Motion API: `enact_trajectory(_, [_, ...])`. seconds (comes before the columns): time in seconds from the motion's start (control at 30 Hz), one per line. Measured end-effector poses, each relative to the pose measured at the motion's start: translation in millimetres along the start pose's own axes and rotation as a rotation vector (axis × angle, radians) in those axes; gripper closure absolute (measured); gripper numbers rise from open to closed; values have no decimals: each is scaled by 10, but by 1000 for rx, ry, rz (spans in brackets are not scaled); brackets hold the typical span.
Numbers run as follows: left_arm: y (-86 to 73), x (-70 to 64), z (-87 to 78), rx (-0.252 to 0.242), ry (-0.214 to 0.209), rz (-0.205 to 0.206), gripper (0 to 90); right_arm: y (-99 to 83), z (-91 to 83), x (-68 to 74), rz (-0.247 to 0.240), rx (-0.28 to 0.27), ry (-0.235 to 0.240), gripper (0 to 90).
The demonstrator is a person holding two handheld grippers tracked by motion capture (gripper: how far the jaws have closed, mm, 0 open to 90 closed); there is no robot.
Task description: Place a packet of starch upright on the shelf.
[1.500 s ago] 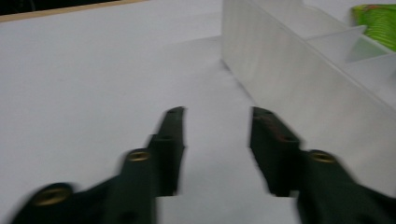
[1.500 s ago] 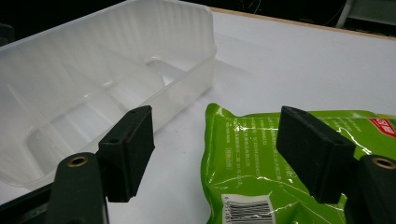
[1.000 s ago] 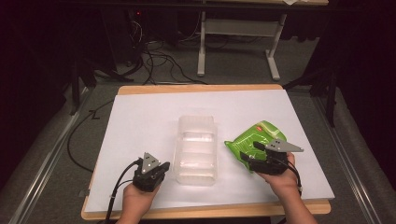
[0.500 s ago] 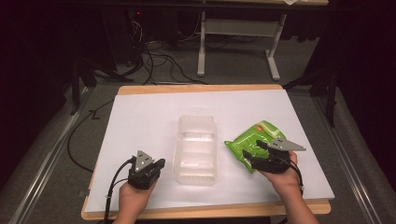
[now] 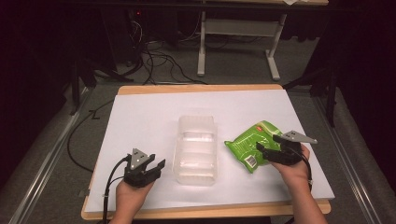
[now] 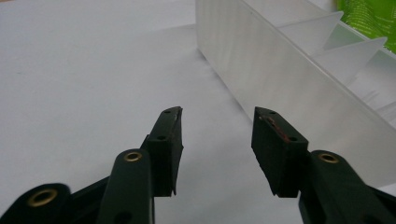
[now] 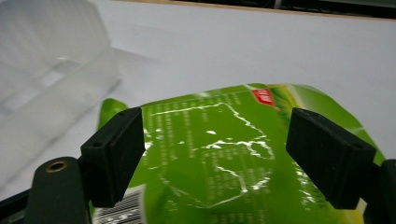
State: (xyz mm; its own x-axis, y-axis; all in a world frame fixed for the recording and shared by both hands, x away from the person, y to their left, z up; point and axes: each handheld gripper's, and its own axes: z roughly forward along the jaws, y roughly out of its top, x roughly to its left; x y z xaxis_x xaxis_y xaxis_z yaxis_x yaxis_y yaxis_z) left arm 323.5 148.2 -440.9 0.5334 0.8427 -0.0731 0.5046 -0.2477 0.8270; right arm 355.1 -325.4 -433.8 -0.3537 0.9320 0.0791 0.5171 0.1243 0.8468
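A bright green packet (image 5: 252, 145) with white print lies beside a translucent whitish tray (image 5: 195, 147) on white.

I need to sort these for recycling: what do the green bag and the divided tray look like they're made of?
The green bag looks like thin glossy plastic film: it crinkles and throws sharp white glints. The divided tray looks like frosted, translucent rigid plastic: light passes through its thin walls and dividers, which hold straight edges. Neither can be confirmed beyond looks.

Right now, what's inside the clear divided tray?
The clear tray looks empty: bare compartments between translucent dividers, with nothing coloured inside. The green packet lies outside it, to its right. The left gripper view hides the compartment floors behind the near wall.
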Motion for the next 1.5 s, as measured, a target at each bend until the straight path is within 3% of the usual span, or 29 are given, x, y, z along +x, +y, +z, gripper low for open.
enact_trajectory(0.33, [-5, 56, -12, 1, 23, -15, 440, -69, 88, -423, 106, 63, -93, 143])
enact_trajectory(0.4, [-10, 57, -4, 5, 24, -17, 440, -93, 92, -477, 148, 78, -88, 110])
enact_trajectory(0.53, [-18, 51, 15, 15, 22, -13, 441, -133, 117, -529, 185, 107, -90, 50])
enact_trajectory(0.67, [-23, 42, 28, 23, 19, -9, 437, -191, 153, -579, 250, 141, -74, 33])
enact_trajectory(0.73, [-22, 43, 29, 22, 20, -10, 436, -204, 161, -587, 253, 151, -75, 27])
enact_trajectory(0.83, [-25, 52, 31, 25, 20, -12, 434, -243, 195, -598, 307, 187, -47, 0])
enact_trajectory(0.9, [-25, 57, 28, 27, 21, -13, 434, -258, 213, -598, 317, 199, -42, 0])
enact_trajectory(1.0, [-26, 60, 32, 28, 23, -14, 434, -274, 219, -614, 365, 190, -15, 0])
enact_trajectory(1.3, [-34, 47, 49, 38, 24, -7, 429, -281, 228, -587, 399, 173, 67, 5])
enact_trajectory(1.5, [-36, 46, 51, 39, 23, -5, 429, -275, 244, -528, 365, 181, 65, 209])
